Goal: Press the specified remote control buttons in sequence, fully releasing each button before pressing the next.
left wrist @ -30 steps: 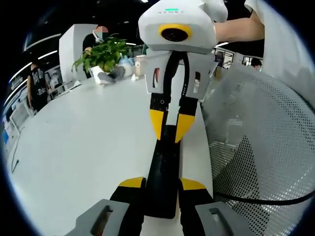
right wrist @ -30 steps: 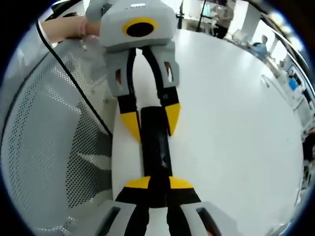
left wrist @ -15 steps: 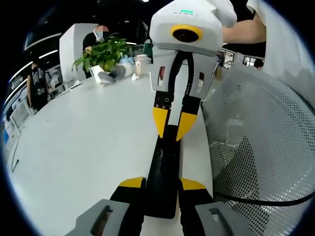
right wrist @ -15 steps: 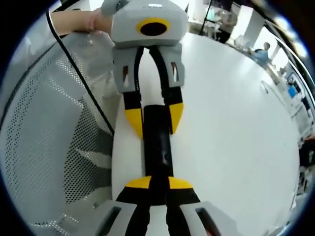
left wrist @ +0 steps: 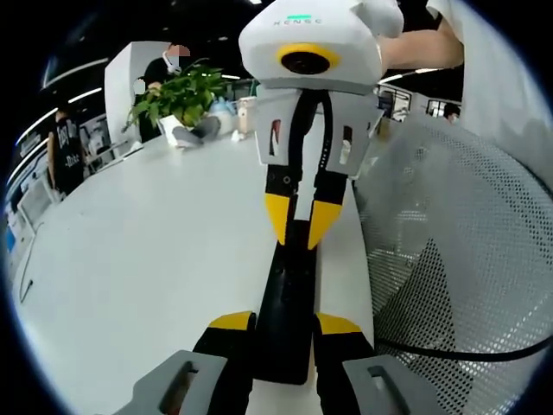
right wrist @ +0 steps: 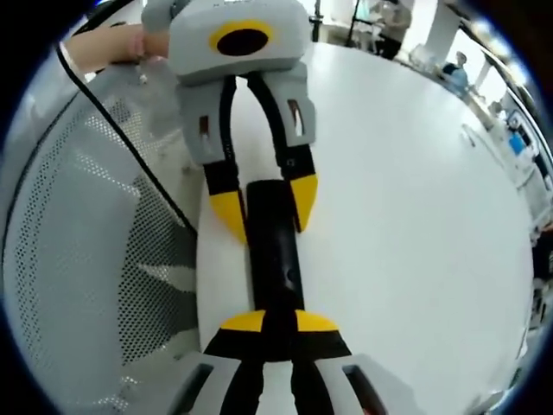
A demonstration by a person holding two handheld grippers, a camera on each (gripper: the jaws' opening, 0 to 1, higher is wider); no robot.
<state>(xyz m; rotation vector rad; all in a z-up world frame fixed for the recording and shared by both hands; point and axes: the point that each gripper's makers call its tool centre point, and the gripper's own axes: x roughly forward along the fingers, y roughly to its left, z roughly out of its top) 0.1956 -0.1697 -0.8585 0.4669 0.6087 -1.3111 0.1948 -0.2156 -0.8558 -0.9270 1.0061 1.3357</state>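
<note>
A white table (left wrist: 147, 259) carries the whole scene, its near edge running beside a perforated white mesh chair back (left wrist: 467, 259), over which a black cable (right wrist: 130, 147) is draped. Nearest in the left gripper view, a slim black remote control (left wrist: 289, 303) is pinched at its near end between the yellow-tipped jaws of the left gripper (left wrist: 285, 324) and lies lengthwise along the table edge. At its far end the right gripper (left wrist: 300, 226) is seen with its jaws pressed nearly together, tips on or just above the remote's top face; actual contact cannot be told.

Compared with half a second ago, the right gripper is lowered again and its body is shifted slightly left, matching its pose of one second ago. This is judged to be a fresh press after a lift-off, so one release between presses appears done; which button is met cannot be read.

In the right gripper view the same remote (right wrist: 272, 251) is seen beyond the narrowed right jaws, clamped by the left gripper (right wrist: 263, 212).

Farther off, a potted green plant (left wrist: 177, 95) stands on the table, and an open office with people and ceiling lights is seen behind.
</note>
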